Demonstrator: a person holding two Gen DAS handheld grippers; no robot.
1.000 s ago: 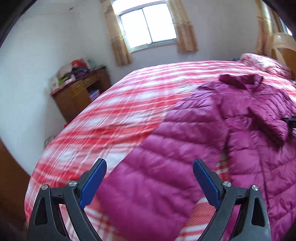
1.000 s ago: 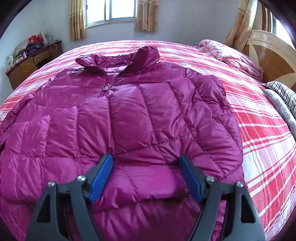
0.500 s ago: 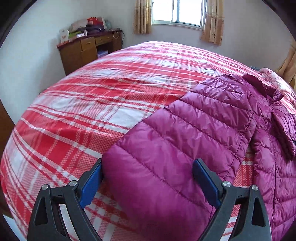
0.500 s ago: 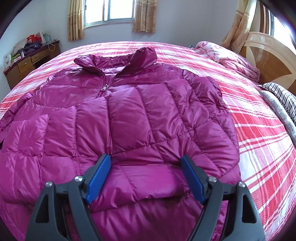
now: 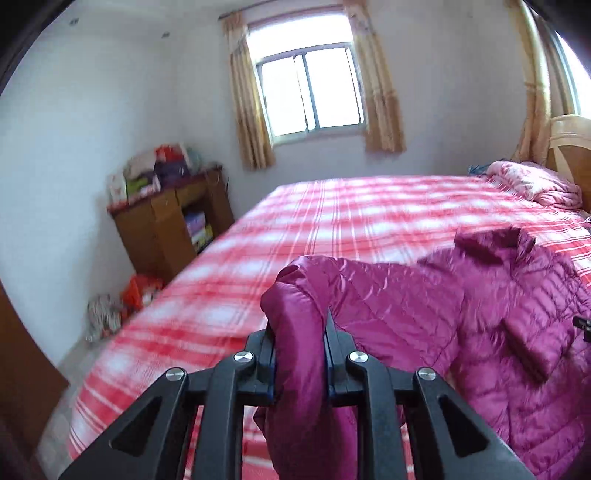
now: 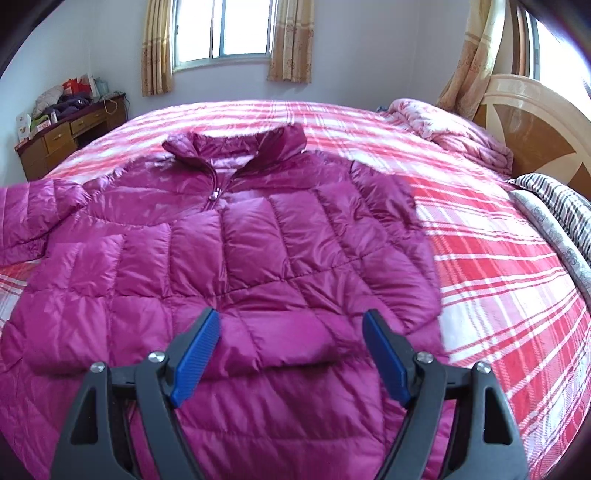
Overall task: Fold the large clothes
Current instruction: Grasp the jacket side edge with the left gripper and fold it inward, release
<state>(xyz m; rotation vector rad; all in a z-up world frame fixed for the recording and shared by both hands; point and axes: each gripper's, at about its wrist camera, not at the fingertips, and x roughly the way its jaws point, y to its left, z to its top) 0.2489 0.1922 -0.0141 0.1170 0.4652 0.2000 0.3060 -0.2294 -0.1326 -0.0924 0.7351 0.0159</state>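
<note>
the left hand-held gripper [image 5: 299, 354] is clamped tight on the cuff end of the sleeve [image 5: 295, 295] of a magenta quilted down jacket [image 6: 258, 251], the puffy fabric bulging up between the blue pads and lifted off the bed. the right hand-held gripper [image 6: 291, 354] hangs wide, holding nothing, just above the jacket's hem area. the jacket lies face up on the red plaid bedspread [image 6: 498, 266], zip [image 6: 213, 195] part closed, collar [image 6: 236, 142] toward the far window [image 6: 221, 27]. beyond it a pink floral quilt [image 6: 443, 122] is bunched by the wooden headboard [image 6: 535, 122], and a cluttered wooden cabinet [image 5: 170, 225] stands against the left wall.

i judge the jacket light, soft and springy; its shiny shell looks slippery, so a shallow pinch may slide off. seams, cuffs and the hem edge give the surest hold, and the filling will likely puff back after a fold, so pressing down should help.

half a second ago the left jaws stood wide apart around the flat sleeve end; now they have shut on it and raised it, and that view has tipped up toward the window. the right gripper has barely changed, though its view now sits a little higher, and the lifted sleeve shows at its left edge.
</note>
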